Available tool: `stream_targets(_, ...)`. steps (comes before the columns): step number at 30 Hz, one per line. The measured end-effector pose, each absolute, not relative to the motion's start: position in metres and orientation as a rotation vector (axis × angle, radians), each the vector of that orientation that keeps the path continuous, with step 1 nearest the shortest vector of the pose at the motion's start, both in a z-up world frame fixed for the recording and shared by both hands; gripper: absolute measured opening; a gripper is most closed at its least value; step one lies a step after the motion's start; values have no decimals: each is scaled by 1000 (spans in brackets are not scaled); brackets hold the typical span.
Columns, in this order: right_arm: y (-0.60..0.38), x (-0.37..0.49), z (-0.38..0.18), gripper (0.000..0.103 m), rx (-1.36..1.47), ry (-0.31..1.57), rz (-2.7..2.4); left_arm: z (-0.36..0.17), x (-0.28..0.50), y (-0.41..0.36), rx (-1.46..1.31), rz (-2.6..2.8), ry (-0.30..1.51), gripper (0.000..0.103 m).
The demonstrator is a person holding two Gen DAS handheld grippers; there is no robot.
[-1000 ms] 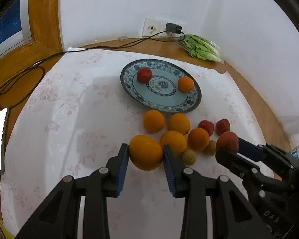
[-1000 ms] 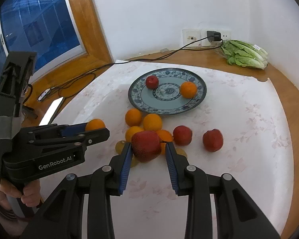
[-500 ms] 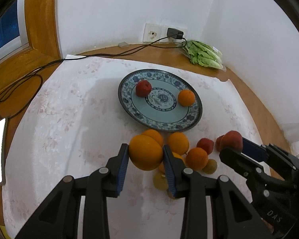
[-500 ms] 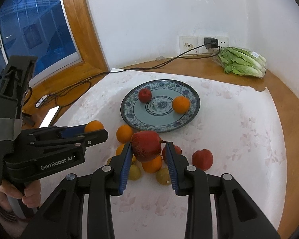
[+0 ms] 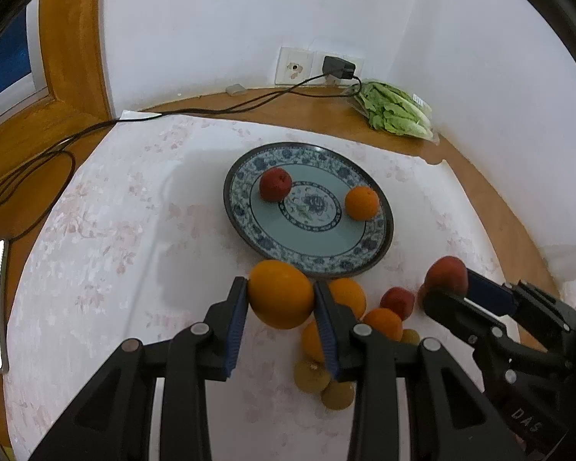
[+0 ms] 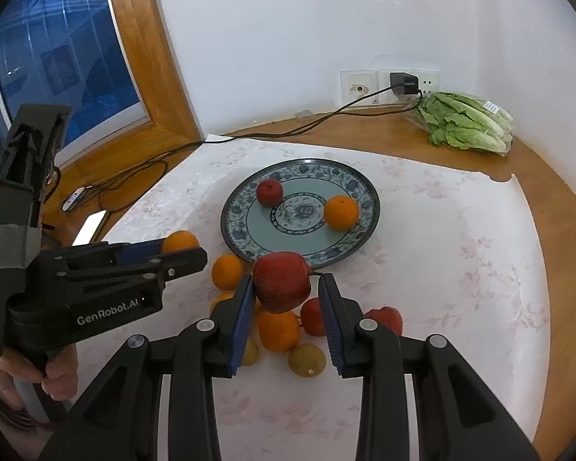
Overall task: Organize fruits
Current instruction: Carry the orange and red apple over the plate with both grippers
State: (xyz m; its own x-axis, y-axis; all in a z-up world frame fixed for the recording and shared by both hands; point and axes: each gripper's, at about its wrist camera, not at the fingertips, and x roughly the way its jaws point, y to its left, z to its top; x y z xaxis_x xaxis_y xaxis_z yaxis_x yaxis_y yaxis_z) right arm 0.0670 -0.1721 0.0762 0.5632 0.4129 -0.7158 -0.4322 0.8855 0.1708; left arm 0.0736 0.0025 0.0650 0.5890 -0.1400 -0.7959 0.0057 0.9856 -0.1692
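Tablecloth (image 6: 460, 269), floral, covered the wooden table. Blue-patterned plate (image 5: 372, 246) sat toward its far edge, carrying one red apple (image 5: 275, 184) and one orange (image 5: 361, 203). Left gripper (image 5: 281, 297) pinched a large orange (image 5: 281, 294) aloft near the plate's near rim. Right gripper (image 6: 284, 288) clamped a red apple (image 6: 282, 281) above the loose fruit pile (image 6: 288, 330).

Bare plate (image 5: 315, 244) front, 2 fruits behind

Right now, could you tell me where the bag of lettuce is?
The lettuce lies on the bare wooden table at the far right, just below the wall socket.
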Motion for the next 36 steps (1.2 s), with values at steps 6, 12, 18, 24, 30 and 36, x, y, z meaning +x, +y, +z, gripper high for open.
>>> stream_targets(6, -173, 75, 77, 35, -26, 836, 486, 70, 85, 1, -151, -93, 927, 36)
stream_targets(12, -178, 89, 76, 35, -18, 838, 456, 73, 99, -4, -145, -108, 917, 36)
stream_targets(18, -185, 105, 76, 35, 2, 836, 432, 74, 116, -16, -133, -133, 912, 36)
stream_targets(24, -185, 120, 71, 35, 21, 842, 437, 63, 128, -18, -144, -134, 935, 36)
stream_targets(30, -173, 125, 57, 35, 7, 876, 464, 47, 135, -14, -155, -129, 964, 36)
stream_targets(36, -167, 132, 47, 35, -11, 894, 461, 37, 141, -15, -154, -142, 976, 36)
